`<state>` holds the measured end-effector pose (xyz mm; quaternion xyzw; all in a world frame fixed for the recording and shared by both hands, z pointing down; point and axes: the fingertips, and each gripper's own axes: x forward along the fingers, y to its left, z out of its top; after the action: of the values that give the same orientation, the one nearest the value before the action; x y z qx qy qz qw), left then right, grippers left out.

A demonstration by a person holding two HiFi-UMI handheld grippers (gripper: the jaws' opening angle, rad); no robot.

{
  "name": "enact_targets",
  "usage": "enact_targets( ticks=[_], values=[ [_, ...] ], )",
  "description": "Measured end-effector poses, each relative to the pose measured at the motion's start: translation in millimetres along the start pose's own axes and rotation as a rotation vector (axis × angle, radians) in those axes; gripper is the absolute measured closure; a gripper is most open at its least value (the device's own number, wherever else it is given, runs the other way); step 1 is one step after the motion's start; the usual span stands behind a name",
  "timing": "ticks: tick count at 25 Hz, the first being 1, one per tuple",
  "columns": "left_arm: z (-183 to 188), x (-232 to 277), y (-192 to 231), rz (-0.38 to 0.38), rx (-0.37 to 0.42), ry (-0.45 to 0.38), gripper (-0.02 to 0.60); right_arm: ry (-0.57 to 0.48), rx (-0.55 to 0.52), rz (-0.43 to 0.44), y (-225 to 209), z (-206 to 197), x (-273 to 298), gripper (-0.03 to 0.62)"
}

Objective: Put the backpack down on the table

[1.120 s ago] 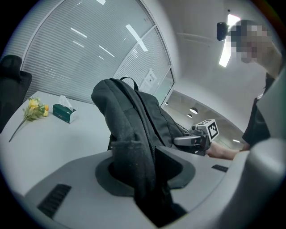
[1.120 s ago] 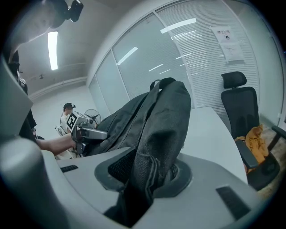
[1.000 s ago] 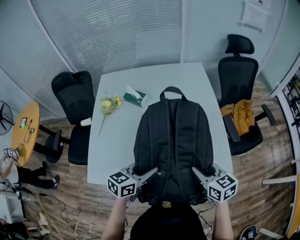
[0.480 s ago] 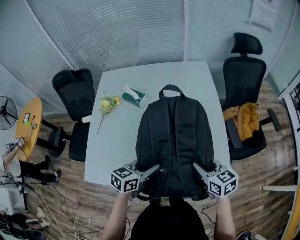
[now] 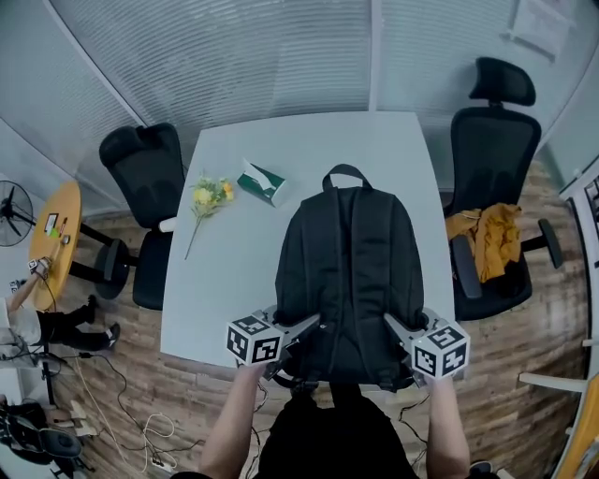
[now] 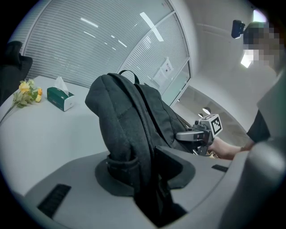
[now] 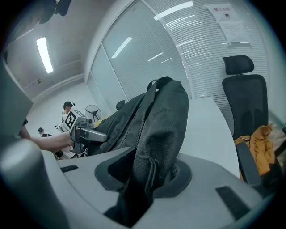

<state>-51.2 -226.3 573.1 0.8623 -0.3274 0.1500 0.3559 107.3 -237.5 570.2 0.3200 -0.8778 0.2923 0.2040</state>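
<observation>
Nearest to me, my left gripper [image 5: 311, 325] pinches a fold of dark fabric at the near left corner of the backpack [image 5: 348, 271]. My right gripper [image 5: 391, 323] pinches the near right corner the same way. Both sets of jaws are clamped on cloth. The cubes on both carry black-and-white square patterns.

The backpack is black, of plain woven cloth. Its back panel and two shoulder straps face up, and its carry loop is at the far end. It lies lengthways over the right half of the pale table [image 5: 225, 271], with its near end out past the near edge. I cannot tell whether its underside touches the tabletop.

Farther off on the left, a green tissue box [image 5: 260, 182] sits just beside a stem of yellow flowers [image 5: 208, 198]. The print on the box is too small to read.

A black office chair [image 5: 491, 159] on the right holds an orange garment [image 5: 489, 239]. A sheet [image 5: 538, 23] hangs on the far wall, its writing illegible.
</observation>
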Motion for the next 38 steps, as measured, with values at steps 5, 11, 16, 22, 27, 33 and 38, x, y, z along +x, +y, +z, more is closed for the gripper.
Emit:
enact_targets(
  ticks=[5, 11, 16, 22, 27, 33, 38],
  values=[
    [-9.6, 16.3, 10.0, 0.020, -0.029, 0.037, 0.443, 0.035, 0.026, 0.010, -15.6, -10.8, 10.2, 0.474],
    [-11.6, 28.7, 19.4, 0.035, -0.057, 0.070, 0.440, 0.057, 0.044, 0.016, -30.1, -15.3, 20.5, 0.471],
    [-11.4, 34.5, 26.6, 0.043, -0.073, 0.086, 0.434, 0.059, 0.049, 0.014, -37.8, -16.3, 26.5, 0.465],
    [-13.0, 36.4, 36.0, 0.055, -0.089, 0.064, 0.422, 0.040, 0.036, 0.001, -43.2, -17.8, 31.8, 0.449],
    [-14.0, 40.8, 49.2, 0.080, -0.108, 0.056, 0.400, 0.041, 0.046, -0.015, -52.0, -17.5, 39.5, 0.430],
    [-12.9, 46.3, 59.9, 0.104, -0.118, 0.031, 0.380, 0.062, 0.078, -0.034, -64.3, -19.0, 46.8, 0.404],
    [-12.1, 50.0, 69.5, 0.142, -0.131, 0.041, 0.354, 0.085, 0.107, -0.053, -73.9, -19.8, 52.6, 0.376]
  ],
)
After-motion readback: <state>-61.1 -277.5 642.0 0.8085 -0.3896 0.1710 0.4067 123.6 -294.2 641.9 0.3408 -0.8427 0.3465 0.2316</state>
